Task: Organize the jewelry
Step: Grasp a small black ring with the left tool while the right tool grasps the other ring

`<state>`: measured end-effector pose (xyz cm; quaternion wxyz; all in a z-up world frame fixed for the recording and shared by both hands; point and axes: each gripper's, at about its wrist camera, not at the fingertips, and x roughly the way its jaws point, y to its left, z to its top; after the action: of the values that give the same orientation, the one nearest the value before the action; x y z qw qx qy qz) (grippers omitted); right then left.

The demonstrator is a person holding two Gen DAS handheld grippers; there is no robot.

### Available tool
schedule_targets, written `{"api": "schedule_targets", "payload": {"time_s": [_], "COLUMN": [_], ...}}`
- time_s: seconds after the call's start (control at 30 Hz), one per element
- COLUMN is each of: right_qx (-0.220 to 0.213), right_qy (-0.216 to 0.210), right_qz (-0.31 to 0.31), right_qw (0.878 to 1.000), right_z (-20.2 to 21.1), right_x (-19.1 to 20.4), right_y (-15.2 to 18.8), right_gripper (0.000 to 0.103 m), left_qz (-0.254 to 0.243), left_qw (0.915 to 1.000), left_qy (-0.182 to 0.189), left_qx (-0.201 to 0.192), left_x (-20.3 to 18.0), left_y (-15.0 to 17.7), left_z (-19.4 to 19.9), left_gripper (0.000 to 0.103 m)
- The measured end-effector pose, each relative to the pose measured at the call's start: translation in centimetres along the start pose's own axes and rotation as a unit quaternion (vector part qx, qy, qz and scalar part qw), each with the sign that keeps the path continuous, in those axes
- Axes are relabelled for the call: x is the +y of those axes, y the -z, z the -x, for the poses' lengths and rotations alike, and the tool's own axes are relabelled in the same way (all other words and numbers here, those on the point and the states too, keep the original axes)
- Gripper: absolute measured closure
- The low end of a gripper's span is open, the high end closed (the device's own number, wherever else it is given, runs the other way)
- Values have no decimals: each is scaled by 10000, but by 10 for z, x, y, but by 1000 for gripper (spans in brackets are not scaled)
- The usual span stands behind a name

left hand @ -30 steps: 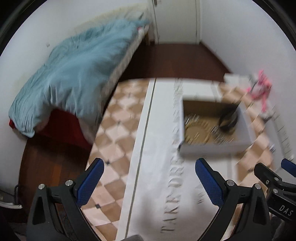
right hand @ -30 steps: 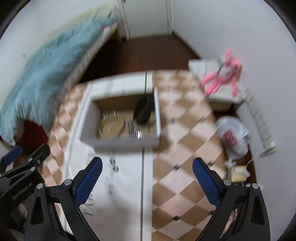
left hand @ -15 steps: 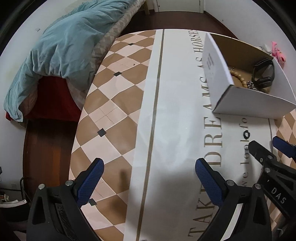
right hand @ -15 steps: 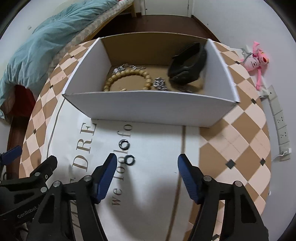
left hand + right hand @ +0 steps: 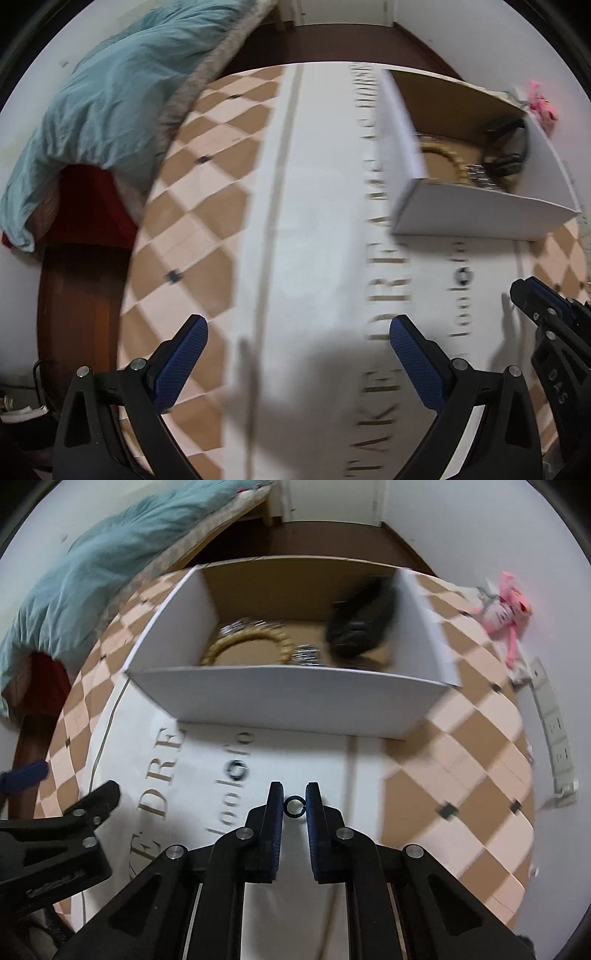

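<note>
Fingers of right gripper (image 5: 294,800) pinch black ring (image 5: 294,806) — left gripper (image 5: 297,341) spread wide.

White plain walls (image 5: 461,513) are enclosing a dark brown wooden floor (image 5: 325,539). A crumpled light-blue blanket (image 5: 110,96) is lying over a bed on the left, and a pink plush toy (image 5: 504,603) is resting on the right.
</note>
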<state>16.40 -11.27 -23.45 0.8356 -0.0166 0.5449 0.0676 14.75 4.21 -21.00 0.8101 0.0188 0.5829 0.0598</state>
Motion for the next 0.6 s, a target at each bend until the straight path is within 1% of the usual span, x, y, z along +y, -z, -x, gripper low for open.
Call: {"api": "schedule_targets", "payload": {"time_s": [0.17, 0.33, 0.4, 0.47, 0.5, 0.53, 0.57, 0.6], "right_qx": [-37, -11, -9, -23, -30, -36, -39, -41], "right_qy": [135, 369, 442, 488, 506, 520, 521, 528], "right_qz": [-524, -896, -975, -1034, -1053, -1080, -1099, -1116], "right_qw": [9985, 9953, 9943, 9934, 9931, 9928, 9926, 9923], "right_z": [15, 19, 21, 23, 23, 24, 24, 24], "right_x": [-51, -94, -106, -116, -118, -121, -123, -124], "right_y": [9, 17, 19, 19, 19, 19, 20, 20], "right_gripper": [90, 90, 90, 90, 90, 90, 90, 90], "left_qz": [-200, -480, -583, -698, -748, -774, -797, -815], "left_qw": [9990, 9973, 9964, 9956, 9952, 9950, 9946, 9944], "left_qy": [403, 542, 581, 582, 601, 613, 642, 664], "left_qx": [-14, -152, -210, -229, -202, -180, -163, -142], "left_x": [-38, -72, -81, -91, -94, -97, -99, -100], "left_y": [-8, -18, -21, -22, -22, -22, -23, -22], "left_z": [-3, -4, -4, -4, -6, -7, -8, -9], "left_gripper": [3, 3, 8, 26, 32, 42, 55, 62]}}
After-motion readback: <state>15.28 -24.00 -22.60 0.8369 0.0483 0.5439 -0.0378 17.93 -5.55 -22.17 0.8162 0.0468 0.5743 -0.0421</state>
